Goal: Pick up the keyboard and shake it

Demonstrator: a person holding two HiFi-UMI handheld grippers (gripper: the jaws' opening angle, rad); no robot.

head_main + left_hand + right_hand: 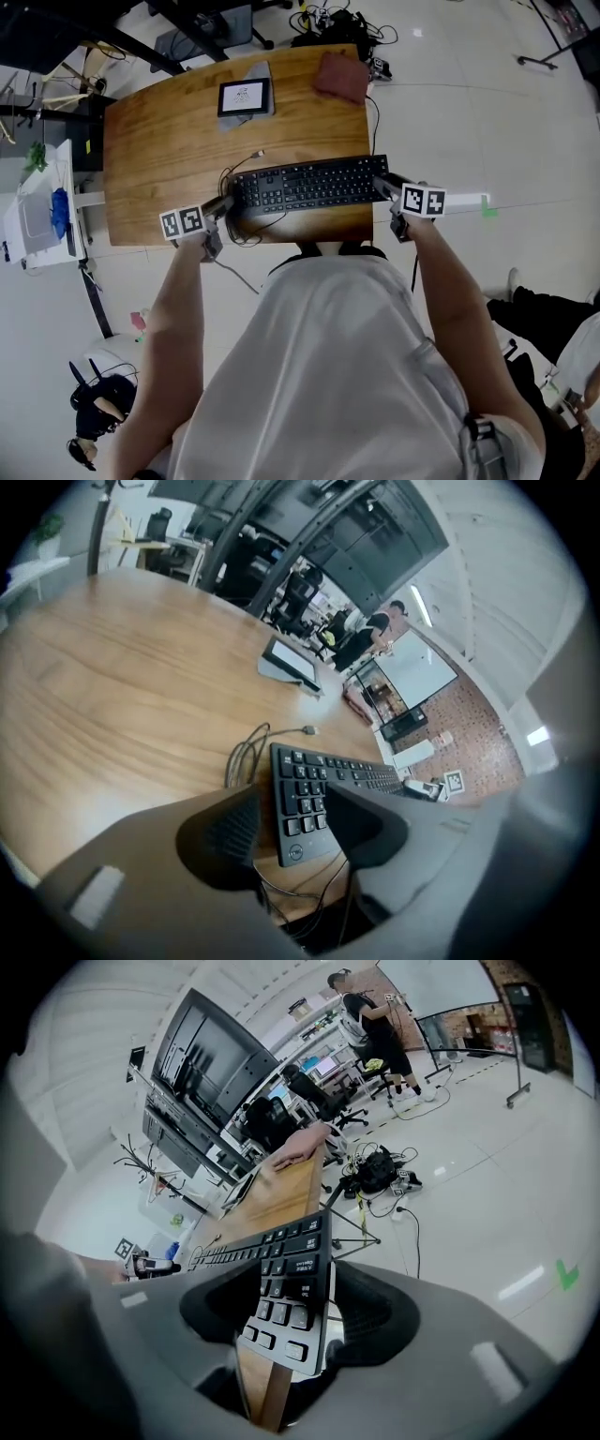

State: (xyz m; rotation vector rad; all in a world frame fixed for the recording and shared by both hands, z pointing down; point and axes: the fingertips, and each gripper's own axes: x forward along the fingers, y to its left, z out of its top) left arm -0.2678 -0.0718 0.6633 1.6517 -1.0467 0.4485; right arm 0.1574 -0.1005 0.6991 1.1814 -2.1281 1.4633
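Far out to the left of the left claw (pixel 225 203), off the table (pixel 169 159), stands a white bin (pixel 28 246) with a blue thing (pixel 59 211) lying in it; the head view is too small there to tell what it is, perhaps a cloth. The left claw itself points down at the table's near edge, and the left gripper view (pixel 295 827) shows its jaws wide apart with the left end of the keyboard (pixel 309 184) between them. The left pad stands clear of the keyboard's edge, and the claw has hold of nothing. Just beyond this claw's tips a thin dark cable (pixel 242 165) loops on the wood (pixel 122 696), its plug end lying free past the keyboard's far corner (pixel 246 757). The keyboard (pixel 328 775) lies flat along the near edge, reaching from one claw to the other. Well beyond both claws, toward the far side of the table, a tablet (pixel 244 97) rests on a grey pad, and to its right a reddish cloth (pixel 340 75) lies near the far right corner. The right claw (pixel 382 185) also slants down, at the table's right edge. In the right gripper view (pixel 300 1312) its jaws gape as wide, set about the keyboard's right end (pixel 281 1251), which juts a little past the table's edge (pixel 291 1185). A gap shows beside the right pad, so this claw grips nothing either.
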